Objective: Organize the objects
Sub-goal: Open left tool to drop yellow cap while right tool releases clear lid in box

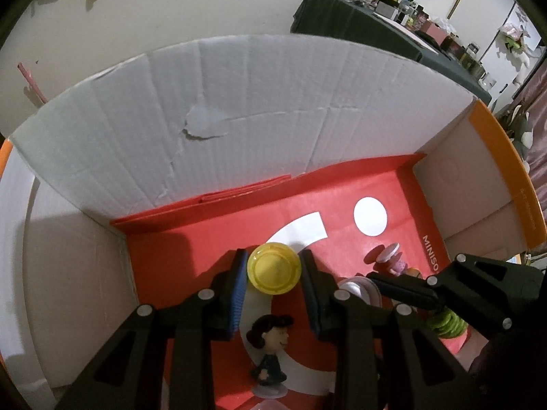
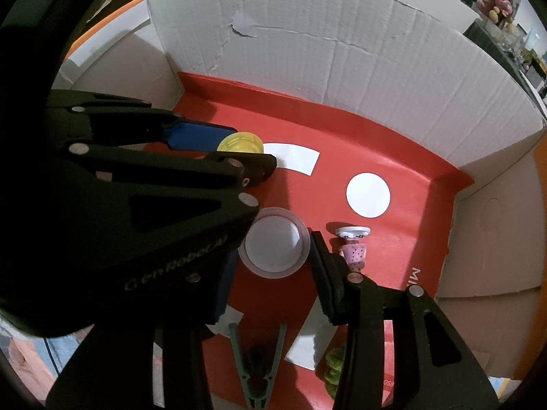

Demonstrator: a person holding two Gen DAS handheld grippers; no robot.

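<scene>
Flatly upturned: yellow lid

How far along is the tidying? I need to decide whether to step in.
Little looks settled. The left gripper has its jaws around the yellow lid; whether they grip it I cannot tell. The right gripper brackets the clear lid, open. The dark-haired figurine, pink toy, green clip and green coil lie loose in the box.

Left gripper: matte black plastic linkage w/ silver rivets, blue ribbed pads. Right gripper: same build; "GenRobot.AI" lettering on left gripper's side.
</scene>
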